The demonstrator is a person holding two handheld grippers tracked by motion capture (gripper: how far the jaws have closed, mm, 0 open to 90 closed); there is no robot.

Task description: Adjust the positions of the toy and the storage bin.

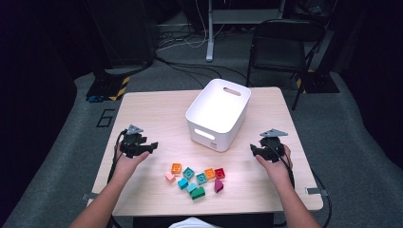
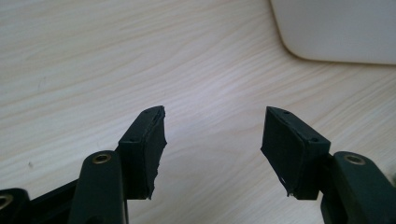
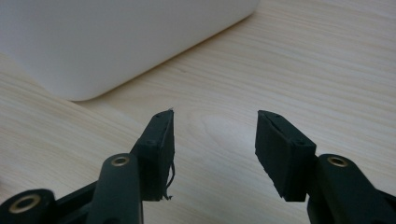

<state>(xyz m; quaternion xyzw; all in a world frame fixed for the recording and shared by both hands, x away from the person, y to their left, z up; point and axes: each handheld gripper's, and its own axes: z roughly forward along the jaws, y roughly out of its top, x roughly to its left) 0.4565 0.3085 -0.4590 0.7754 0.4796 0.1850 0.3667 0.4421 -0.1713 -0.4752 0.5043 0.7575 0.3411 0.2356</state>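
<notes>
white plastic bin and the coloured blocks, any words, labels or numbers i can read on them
No text can be read anywhere.
White plastic bin: a small dark mark low on its front wall, too small to read.
Coloured toy blocks: plain studs, no lettering seen.
Light wooden table: bare grain, no label.

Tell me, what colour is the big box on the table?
White; the box shows best in the high view.
</notes>
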